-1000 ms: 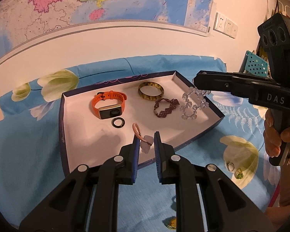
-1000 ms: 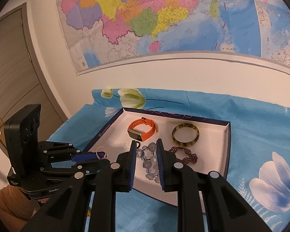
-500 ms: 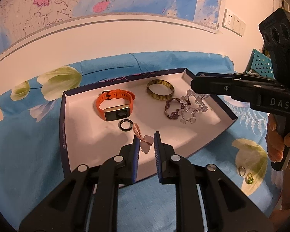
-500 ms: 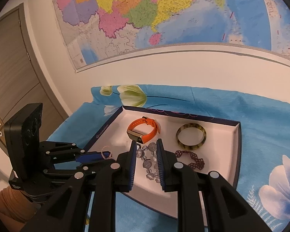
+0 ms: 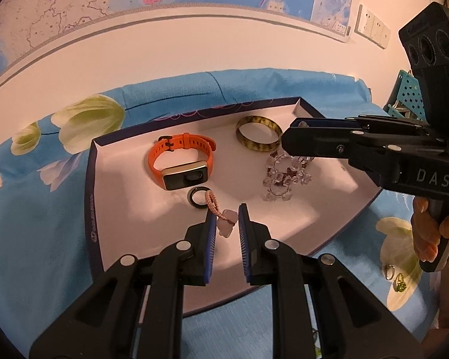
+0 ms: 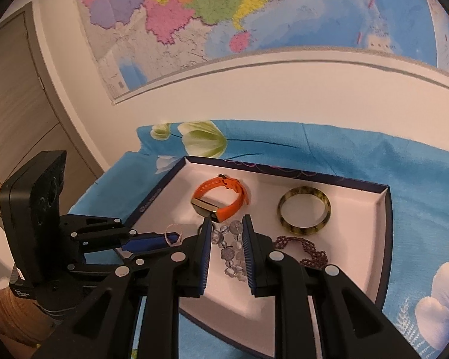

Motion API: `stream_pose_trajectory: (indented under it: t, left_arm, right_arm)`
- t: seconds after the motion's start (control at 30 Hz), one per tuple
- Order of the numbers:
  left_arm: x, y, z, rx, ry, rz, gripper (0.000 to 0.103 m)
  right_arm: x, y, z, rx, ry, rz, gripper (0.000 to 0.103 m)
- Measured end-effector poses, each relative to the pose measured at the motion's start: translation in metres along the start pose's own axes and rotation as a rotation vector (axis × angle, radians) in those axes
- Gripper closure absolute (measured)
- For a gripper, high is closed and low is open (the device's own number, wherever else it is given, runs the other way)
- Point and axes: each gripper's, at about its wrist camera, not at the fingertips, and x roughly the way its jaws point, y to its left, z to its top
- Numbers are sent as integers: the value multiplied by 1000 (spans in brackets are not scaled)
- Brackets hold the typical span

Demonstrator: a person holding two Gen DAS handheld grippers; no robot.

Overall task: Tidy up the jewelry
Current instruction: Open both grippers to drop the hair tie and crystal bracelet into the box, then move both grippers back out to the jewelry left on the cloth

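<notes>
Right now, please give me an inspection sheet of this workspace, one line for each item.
Surface: blue floral cloth.
Job's things: shallow tray holding orange watch, mottled bangle, black ring, dark red beaded bracelet.
Clutter: two rings on the cloth outside the tray.
Grippers: left hand-held gripper shut on pink charm cord; right hand-held gripper shut on clear bead bracelet.
Cables: nothing seen.
Surroundings: wall map, door, wall sockets.
</notes>
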Motion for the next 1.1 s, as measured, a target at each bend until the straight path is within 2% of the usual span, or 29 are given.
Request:
stream_pose_trajectory:
  t: [0.6, 0.67, 0.77, 0.8, 0.93, 1.0, 1.03, 1.1]
  left_arm:
    - [29, 1, 7, 5, 61, 21, 85]
    - [28, 1, 7, 6, 58, 21, 75]
    - [22, 1, 8, 6, 35, 11, 69]
    - [17, 1, 7, 1, 22, 15, 67]
    - [-6, 2, 4, -11, -35, 24, 56]
    - [-22, 0, 0, -6, -73, 43, 51]
    - [-30, -1, -2, -6, -90, 49, 44]
    - [-48, -2, -9, -10, -129, 54, 44]
  right_arm:
    - [8, -27, -9, 58, 36, -89, 87]
    - [5, -27, -10, 62, 33, -95, 86]
    - [-1, -28, -13, 66, 25, -96, 85]
    - [-5, -28, -15, 69, 22, -95, 80]
    - [-23, -23, -24, 59, 0, -96, 73]
    - [-33, -19, -29, 49, -11, -98, 64]
    - [-40, -16, -34, 39, -19, -102, 61]
    - [-50, -10, -41, 25, -27, -104, 58]
